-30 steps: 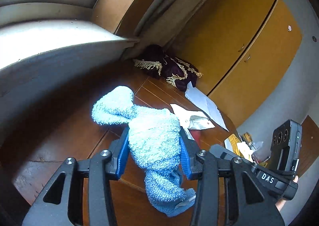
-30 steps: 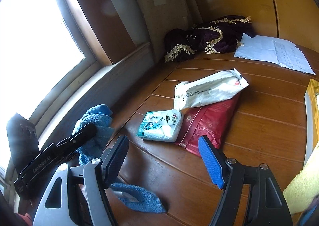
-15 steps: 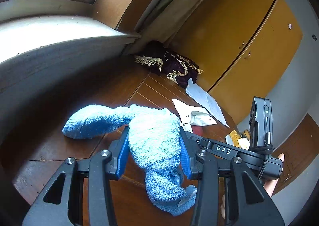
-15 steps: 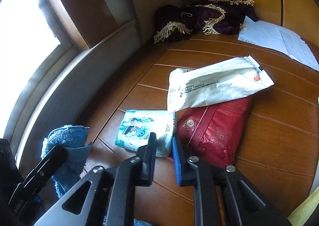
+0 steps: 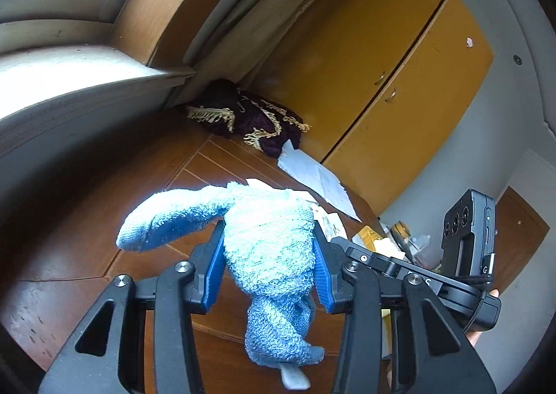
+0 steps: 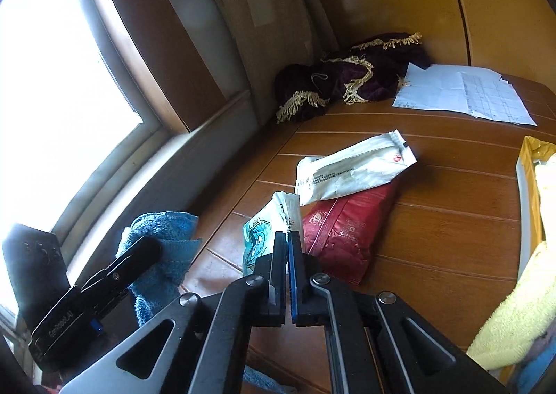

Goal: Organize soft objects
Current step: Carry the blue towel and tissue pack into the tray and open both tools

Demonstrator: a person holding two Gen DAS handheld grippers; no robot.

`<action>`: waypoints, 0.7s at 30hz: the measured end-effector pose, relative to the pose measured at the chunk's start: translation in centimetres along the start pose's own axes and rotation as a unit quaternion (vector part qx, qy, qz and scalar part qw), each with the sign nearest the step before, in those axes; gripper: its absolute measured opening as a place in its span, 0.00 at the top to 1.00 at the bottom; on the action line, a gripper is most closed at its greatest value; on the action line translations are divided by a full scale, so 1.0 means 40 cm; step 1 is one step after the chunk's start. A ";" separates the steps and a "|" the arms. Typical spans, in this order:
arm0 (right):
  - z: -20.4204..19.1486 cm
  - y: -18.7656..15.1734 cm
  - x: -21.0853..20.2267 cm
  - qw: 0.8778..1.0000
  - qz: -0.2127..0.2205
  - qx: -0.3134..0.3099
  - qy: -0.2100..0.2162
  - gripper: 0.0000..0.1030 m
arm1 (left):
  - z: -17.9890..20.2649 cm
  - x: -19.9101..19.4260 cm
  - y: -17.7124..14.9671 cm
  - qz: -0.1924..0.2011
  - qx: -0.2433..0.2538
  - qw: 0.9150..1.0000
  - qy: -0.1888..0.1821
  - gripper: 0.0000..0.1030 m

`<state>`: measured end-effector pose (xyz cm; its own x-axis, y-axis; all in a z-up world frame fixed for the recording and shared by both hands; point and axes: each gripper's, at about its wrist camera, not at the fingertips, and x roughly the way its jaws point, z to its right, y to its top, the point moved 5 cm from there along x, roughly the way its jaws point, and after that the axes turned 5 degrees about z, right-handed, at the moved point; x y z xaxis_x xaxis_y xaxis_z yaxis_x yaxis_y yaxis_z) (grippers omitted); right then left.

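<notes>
Grip depth looks like the thing to get right here: the right gripper [image 6: 287, 248] has its blue pads pressed nearly together on the edge of a small white-and-teal soft tissue pack [image 6: 269, 230], which tilts up off the brown wooden table [image 6: 451, 227]. Such a thin pinch could probably slip, so lifting slowly and level seems smart, clear of the red foil pouch [image 6: 344, 237] just right of the fingers. The left gripper [image 5: 269, 262] clamps a fluffy light-blue terry towel [image 5: 267, 248] mid-bundle, one end sticking out left, the other dangling below the jaws. Both grippers point forward and tip down toward the table, with the right one just beside the left one's right side.
</notes>
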<state>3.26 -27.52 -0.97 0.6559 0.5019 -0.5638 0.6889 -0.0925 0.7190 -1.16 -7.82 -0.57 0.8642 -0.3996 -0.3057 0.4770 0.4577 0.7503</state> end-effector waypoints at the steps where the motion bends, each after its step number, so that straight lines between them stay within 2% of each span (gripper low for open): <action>1: 0.005 0.000 -0.017 1.000 0.007 0.001 0.002 0.98 | 0.017 0.001 0.000 -0.001 0.002 1.000 -0.011 0.59; 7: 0.049 0.010 -0.121 0.999 0.050 0.015 -0.012 0.98 | 0.114 0.022 0.000 -0.014 0.014 0.998 -0.065 0.59; 12: 0.112 0.033 -0.219 0.994 0.093 0.041 -0.031 0.98 | 0.202 0.050 0.000 -0.034 0.011 0.992 -0.118 0.59; 18: 0.206 0.044 -0.305 0.986 0.131 0.084 -0.056 0.98 | 0.322 0.097 -0.026 -0.091 0.031 0.978 -0.183 0.59; 21: 0.263 0.044 -0.337 0.981 0.145 0.106 -0.075 0.98 | 0.378 0.112 -0.036 -0.104 0.040 0.971 -0.210 0.59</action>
<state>-1.12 -43.50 3.64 0.8604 0.2974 -0.4138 0.5056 -0.3978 0.7656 -0.39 -22.28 5.83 0.6018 -0.7728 -0.2017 0.6053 0.2766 0.7464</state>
